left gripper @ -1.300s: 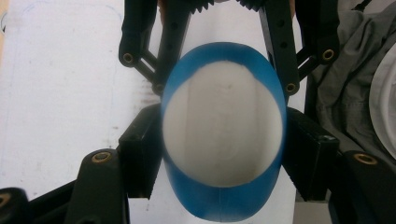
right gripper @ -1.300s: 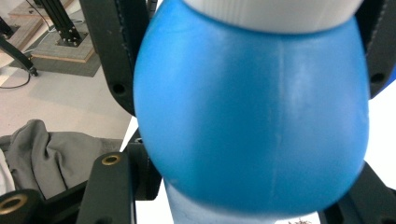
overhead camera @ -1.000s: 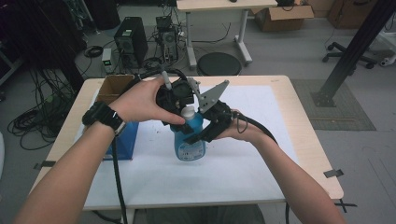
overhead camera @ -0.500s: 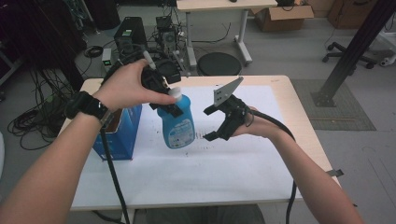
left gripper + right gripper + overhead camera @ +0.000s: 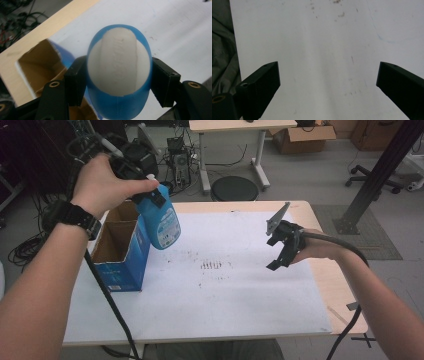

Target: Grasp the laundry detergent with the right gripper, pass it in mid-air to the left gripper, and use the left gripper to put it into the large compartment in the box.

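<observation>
left tool [image 5: 150,190] clamps blue bottle [image 5: 161,222] by its white cap end, bottle hanging tilted above open cardboard box [image 5: 120,250] at surface's [image 5: 240,315] left edge. right tool [image 5: 282,250] jaws just opened, wide, nothing between. lift done; drop into box seemingly left.

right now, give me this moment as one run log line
left gripper: shut on blue bottle, held in the air above cardboard box | right gripper: open, nothing between fingers, over white sheet
</observation>
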`<state>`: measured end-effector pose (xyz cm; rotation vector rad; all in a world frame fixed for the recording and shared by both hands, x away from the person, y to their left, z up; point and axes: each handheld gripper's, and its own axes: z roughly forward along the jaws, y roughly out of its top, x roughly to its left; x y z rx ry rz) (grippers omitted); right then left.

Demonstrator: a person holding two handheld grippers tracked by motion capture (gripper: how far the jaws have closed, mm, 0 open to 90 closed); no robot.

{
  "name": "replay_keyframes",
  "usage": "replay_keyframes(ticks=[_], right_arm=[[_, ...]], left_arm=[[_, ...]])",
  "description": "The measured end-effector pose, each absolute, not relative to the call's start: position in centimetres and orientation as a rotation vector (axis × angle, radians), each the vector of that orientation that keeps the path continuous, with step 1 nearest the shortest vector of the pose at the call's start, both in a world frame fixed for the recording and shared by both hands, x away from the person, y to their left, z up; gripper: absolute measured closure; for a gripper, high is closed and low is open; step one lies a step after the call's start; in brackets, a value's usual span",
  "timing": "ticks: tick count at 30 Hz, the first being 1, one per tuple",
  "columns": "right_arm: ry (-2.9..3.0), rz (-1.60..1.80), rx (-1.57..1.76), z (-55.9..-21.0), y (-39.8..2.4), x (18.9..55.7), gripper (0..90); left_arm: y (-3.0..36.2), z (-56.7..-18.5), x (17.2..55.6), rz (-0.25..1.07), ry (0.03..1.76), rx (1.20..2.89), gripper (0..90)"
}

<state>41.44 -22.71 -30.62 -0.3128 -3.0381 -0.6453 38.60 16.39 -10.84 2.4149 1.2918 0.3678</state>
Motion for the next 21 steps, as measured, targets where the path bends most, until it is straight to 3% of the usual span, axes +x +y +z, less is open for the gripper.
replay_keyframes(ticks=[11,21], right_arm=[[-3.096,-0.473,-0.379,-29.8,-26.1,41.2,5.9],[-3.12,-0.408,-0.364,-29.5,-26.5,41.0,6.8]], left_arm=[[21.6,-9.4,39.3,0.451,1.684,2.173,38.2],[25.0,-9.7,39.3,0.509,1.856,2.068,38.2]])
